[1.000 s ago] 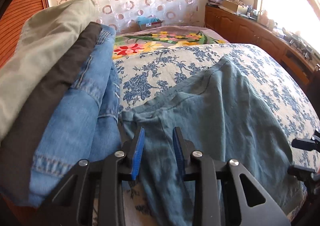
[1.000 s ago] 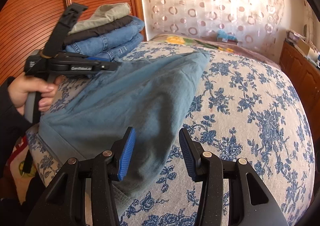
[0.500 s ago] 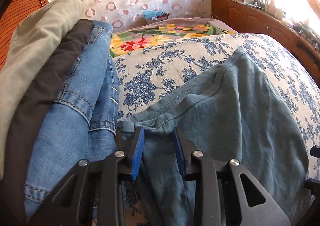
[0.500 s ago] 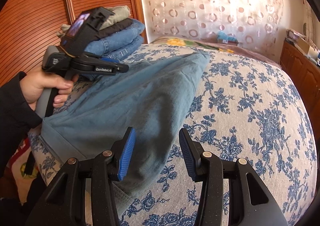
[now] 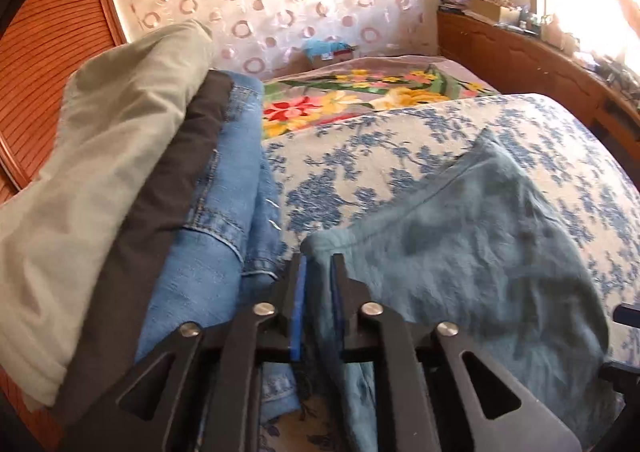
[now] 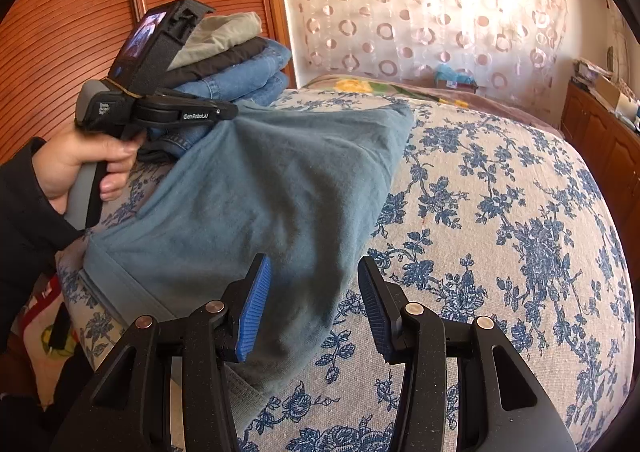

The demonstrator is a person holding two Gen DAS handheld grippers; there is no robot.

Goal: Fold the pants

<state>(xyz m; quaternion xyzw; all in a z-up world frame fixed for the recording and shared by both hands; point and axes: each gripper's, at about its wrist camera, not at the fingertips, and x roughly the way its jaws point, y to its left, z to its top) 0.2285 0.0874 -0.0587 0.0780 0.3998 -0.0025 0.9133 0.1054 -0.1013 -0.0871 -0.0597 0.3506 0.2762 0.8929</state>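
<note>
So your teal pants are lying folded on the blue-flowered bedspread, long axis running diagonally from the near edge of the bed up toward the curtain. Right next to them sits a stack of folded clothes: khaki on top, then black, then denim. Your left gripper is closing on the pants' near corner, fabric between the blue pads. Your right gripper hovers with its jaws apart over the pants' lower edge, gripping nothing.

A home bedroom: bed (floral cover), curtain, wooden dresser.
</note>
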